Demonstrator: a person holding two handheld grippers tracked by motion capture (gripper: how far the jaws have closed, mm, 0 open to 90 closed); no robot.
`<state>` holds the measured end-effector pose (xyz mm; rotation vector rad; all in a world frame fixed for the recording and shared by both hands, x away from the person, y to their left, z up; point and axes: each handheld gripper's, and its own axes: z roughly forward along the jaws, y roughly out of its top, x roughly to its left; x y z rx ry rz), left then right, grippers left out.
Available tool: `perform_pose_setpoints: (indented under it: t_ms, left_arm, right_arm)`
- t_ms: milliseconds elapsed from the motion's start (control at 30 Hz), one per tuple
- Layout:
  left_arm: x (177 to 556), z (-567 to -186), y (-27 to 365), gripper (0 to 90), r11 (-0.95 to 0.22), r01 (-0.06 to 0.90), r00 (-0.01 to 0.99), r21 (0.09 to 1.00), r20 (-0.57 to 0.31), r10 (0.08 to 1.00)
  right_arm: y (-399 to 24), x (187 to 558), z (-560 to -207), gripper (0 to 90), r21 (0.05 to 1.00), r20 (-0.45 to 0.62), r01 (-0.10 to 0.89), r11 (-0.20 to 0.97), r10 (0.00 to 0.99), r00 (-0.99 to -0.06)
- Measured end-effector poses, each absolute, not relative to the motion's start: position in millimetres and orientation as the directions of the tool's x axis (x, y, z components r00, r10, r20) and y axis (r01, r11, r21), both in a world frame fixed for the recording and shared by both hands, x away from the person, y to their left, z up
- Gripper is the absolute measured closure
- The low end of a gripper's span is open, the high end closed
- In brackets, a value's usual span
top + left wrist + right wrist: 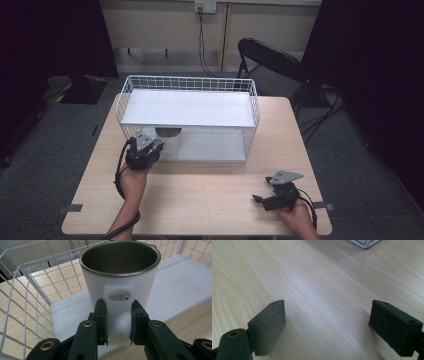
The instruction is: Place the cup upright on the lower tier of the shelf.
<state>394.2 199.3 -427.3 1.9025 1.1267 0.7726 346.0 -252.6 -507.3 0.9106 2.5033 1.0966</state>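
High view: wooden table (200,200) carries a white wire rack (188,118) with a solid white shelf on top, its open front facing the person, and a black folding chair (270,57) stands behind the table. Left gripper (144,150) sits at the rack's front left; in the left gripper view its jaws pinch the flat white handle tab of an upright white mug (120,277) with a metal rim, mug standing on the rack's lower white floor near the left wire wall. Right gripper (278,195) rests near the table's front right, well apart from the rack, jaws spread wide over bare wood.
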Motion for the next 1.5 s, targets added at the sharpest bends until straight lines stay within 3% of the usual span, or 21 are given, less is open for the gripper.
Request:
perform_pose_setpoints:
  t_ms: [1500]
  left_arm:
    - [413.4, -441.9, 184.9, 71.9, -0.275, 0.435, 0.369, 0.858, 0.108, 0.923]
  right_arm:
    - [-252.6, 346.0, -507.3, 12.7, 0.732, 0.012, 0.442, 0.519, 0.638, -0.770]
